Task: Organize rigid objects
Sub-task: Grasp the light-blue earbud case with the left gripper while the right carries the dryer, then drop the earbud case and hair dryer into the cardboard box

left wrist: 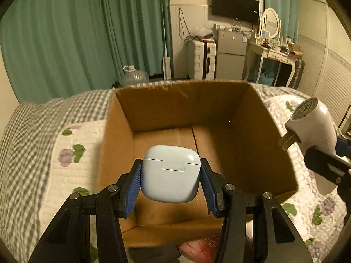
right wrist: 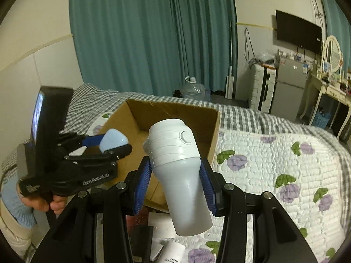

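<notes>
Green curtains are hanging behind the quilted bed [right wrist: 274, 153], where an open cardboard box [left wrist: 274, 144] is sitting. Over the box, the left gripper [left wrist: 171, 175] is clamping a pale blue earbud case [left wrist: 171, 173], while just beside it the right gripper [right wrist: 175, 182] is squeezing a white plug adapter [right wrist: 177, 166].

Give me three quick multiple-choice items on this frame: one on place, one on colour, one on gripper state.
1. Where is the earbud case?
A. held over the open cardboard box
B. lying on the quilt
C. on the dresser

2. What colour is the earbud case?
A. black
B. pale blue
C. red

3. What is the right gripper doing?
A. open, holding nothing
B. shut on the earbud case
C. shut on the white adapter

Answers:
1 A: the left gripper holds it, with the box floor behind it in the left wrist view.
2 B: its shell reads pale blue in both views.
3 C: both blue pads press the adapter's sides.
</notes>
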